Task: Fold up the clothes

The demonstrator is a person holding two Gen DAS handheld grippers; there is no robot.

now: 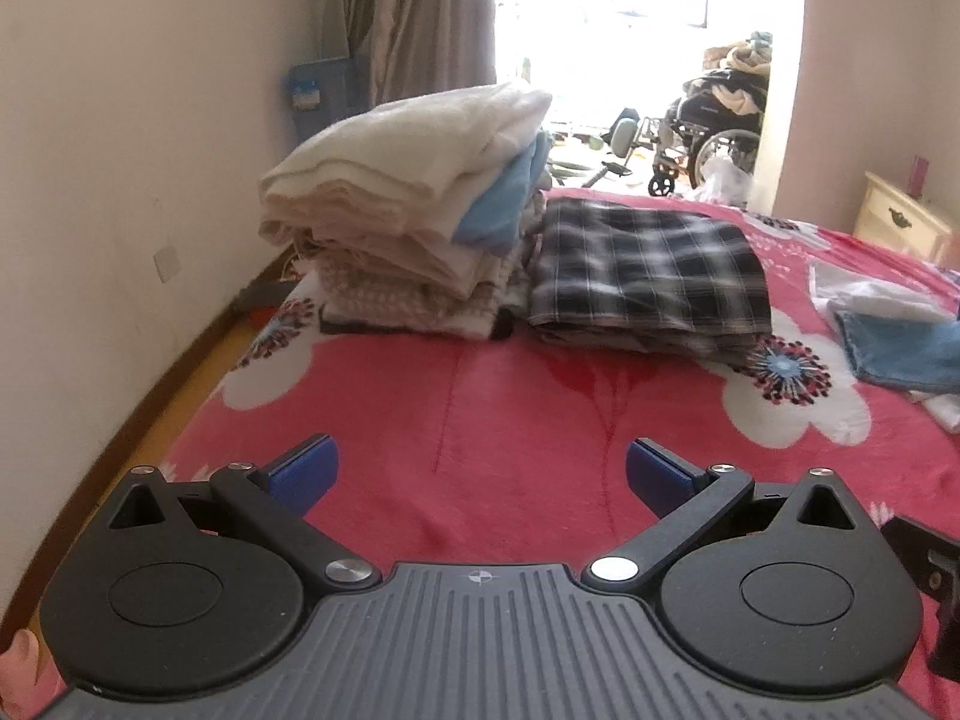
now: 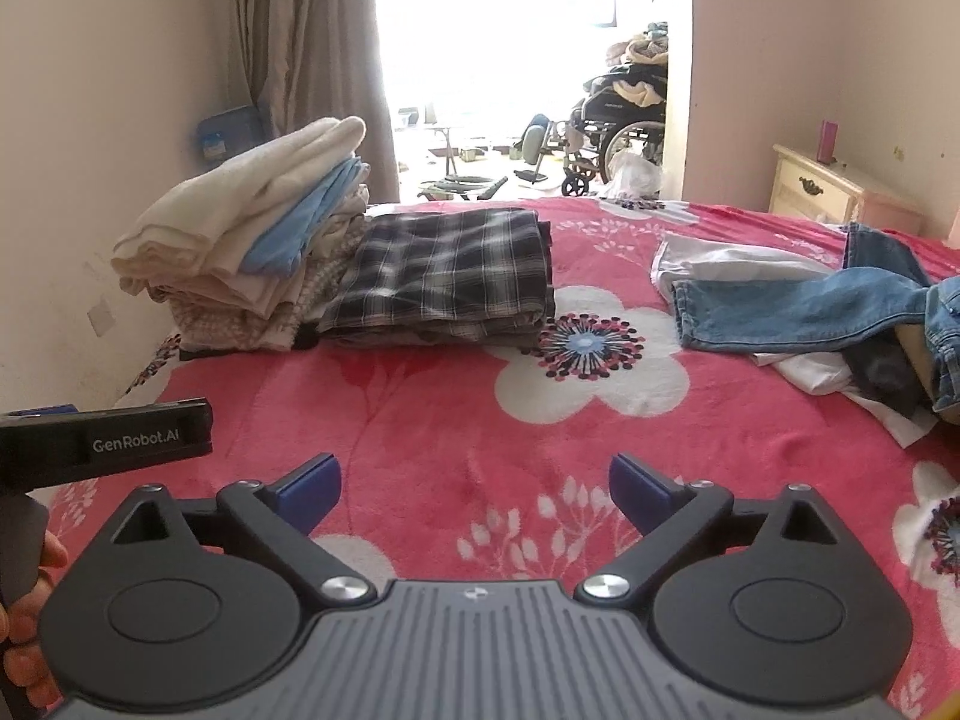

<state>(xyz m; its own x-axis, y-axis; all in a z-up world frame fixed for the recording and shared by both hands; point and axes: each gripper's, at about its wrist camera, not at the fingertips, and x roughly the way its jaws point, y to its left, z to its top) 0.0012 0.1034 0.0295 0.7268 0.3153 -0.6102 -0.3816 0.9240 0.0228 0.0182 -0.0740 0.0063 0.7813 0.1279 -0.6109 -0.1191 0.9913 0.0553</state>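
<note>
A red blanket printed with large white flowers covers the bed and fills most of both wrist views, reaching a cream wall on the left. Behind the bed a grey-brown curtain hangs beside a bright doorway, and past that doorway a wheelchair stands piled with cloth. A cream bedside cabinet sits at the far right. On the far left part of the blanket a tall stack of folded clothes rises, mostly cream and white with one light blue layer showing at its side. Just beside that stack, touching its foot, lies a folded plaid garment in black, grey and white, flat on the blanket. Well apart to the right, a pair of blue jeans lies unfolded and rumpled across a white garment. The left gripper hangs over bare blanket with its blue-padded jaws spread wide and nothing between them. The right gripper likewise stands wide, empty, over the blanket, near the other tool, whose black body shows at the left edge of the right wrist view, with fingers of a hand below it.
</note>
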